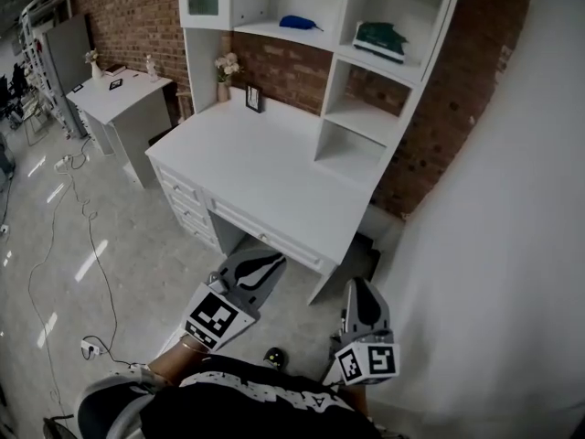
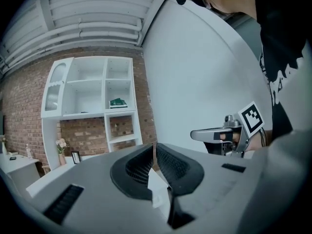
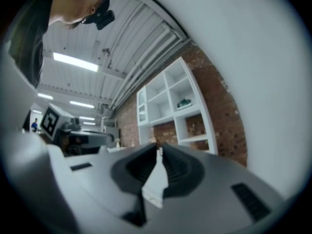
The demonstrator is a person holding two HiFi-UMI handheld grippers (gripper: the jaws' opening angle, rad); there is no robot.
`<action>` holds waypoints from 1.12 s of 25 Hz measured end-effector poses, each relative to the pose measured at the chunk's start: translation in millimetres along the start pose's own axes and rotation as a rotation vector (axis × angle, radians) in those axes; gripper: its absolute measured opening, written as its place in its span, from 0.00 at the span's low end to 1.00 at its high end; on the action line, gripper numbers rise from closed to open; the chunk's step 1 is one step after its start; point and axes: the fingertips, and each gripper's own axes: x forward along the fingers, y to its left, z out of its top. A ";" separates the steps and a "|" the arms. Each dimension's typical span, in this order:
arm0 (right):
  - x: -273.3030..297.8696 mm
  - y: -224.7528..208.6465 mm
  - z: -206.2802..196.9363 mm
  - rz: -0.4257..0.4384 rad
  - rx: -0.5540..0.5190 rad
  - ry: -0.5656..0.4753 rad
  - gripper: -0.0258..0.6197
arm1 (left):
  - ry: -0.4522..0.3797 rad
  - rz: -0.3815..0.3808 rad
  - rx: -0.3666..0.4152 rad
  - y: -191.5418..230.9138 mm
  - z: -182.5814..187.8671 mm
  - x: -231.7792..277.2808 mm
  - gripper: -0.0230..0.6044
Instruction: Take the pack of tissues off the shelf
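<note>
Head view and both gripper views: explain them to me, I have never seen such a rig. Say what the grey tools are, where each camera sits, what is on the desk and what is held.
No robot here: a person holds a two-jaw gripper in each hand. The head view comes from a camera on the person's head, looking down on the left gripper and right gripper before a white desk. The other two views come from cameras riding on the grippers, looking along their jaws. On the desk stand flowers and a small frame; the shelf above holds a green pack, likely the tissues, and a blue thing. Both grippers are shut and hold nothing.
</note>
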 end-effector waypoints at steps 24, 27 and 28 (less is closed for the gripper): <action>32.6 -57.1 8.9 -0.013 -0.031 -0.027 0.09 | -0.033 -0.010 -0.003 22.6 10.3 72.7 0.11; 40.5 -67.0 8.1 -0.034 -0.038 -0.034 0.09 | -0.047 -0.016 -0.015 31.0 9.8 84.4 0.11; 44.2 -69.1 8.2 -0.039 -0.043 -0.035 0.09 | -0.050 -0.018 -0.014 35.0 8.7 88.1 0.11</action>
